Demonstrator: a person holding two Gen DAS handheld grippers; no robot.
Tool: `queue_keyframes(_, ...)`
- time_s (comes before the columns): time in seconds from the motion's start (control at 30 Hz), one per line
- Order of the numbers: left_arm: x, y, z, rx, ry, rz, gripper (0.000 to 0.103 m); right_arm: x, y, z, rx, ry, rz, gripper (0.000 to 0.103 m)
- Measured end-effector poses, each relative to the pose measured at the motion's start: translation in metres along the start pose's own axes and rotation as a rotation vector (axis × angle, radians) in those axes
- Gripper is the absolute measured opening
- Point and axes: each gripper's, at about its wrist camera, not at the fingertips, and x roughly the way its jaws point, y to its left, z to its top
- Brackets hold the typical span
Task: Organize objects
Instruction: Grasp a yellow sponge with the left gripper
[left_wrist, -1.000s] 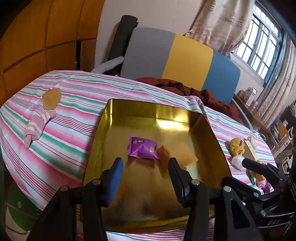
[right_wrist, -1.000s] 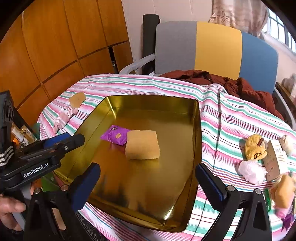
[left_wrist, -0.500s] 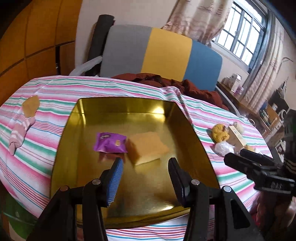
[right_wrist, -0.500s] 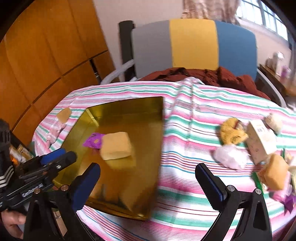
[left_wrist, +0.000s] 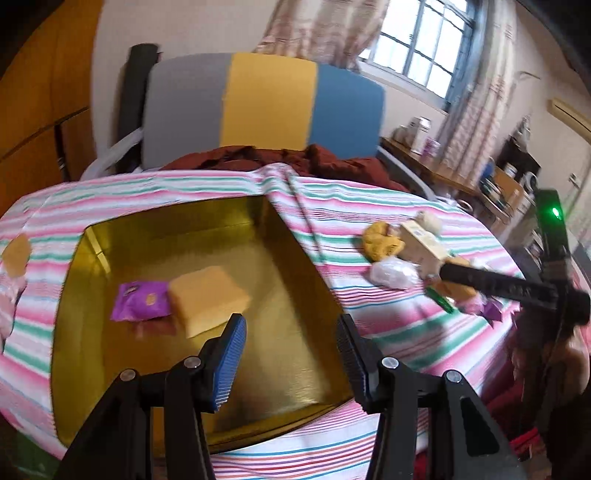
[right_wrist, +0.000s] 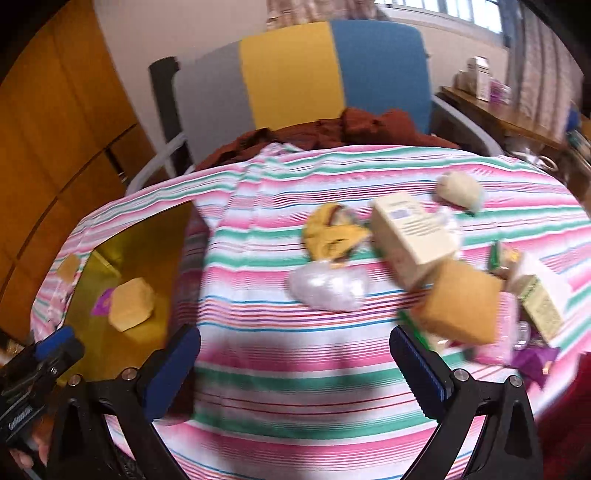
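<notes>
mostly blur: gold tray (left_wrist: 295, 258) holds purple packet (left_wrist: 140, 304) touching tan sponge (left_wrist: 208, 299); my left gripper (left_wrist: 291, 350) and right gripper (right_wrist: 295, 369) gape empty.

Empty left tool (left_wrist: 291, 343) over gold tray (left_wrist: 291, 258) with purple packet (left_wrist: 142, 305) beside yellow sponge (left_wrist: 208, 295)

Tablecloth (right_wrist: 295, 373): lying over the table, showing pink, green and white stripes.
Chair (left_wrist: 266, 107): standing behind the table, showing grey, yellow and blue panels.
Dark red cloth (left_wrist: 295, 160): lying bunched between chair and table edge.
Window (left_wrist: 424, 40): letting in daylight behind patterned curtains (left_wrist: 314, 29).
Wooden panelling (right_wrist: 55, 110): covering the left wall.
</notes>
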Motion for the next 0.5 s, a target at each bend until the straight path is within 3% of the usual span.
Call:
queue_keyframes(0.23,0.017,-0.052,0.004,0.145,0.036,-0.092,0.051,-0.02,-0.061,0.016,0.076,-0.034,-0.093,0.103)
queue_keyframes(0.5,0.05,-0.112,0.009,0.251,0.098,-0.21,0.052,-0.032,-0.139,0.026,0.248,-0.067,-0.188,0.103)
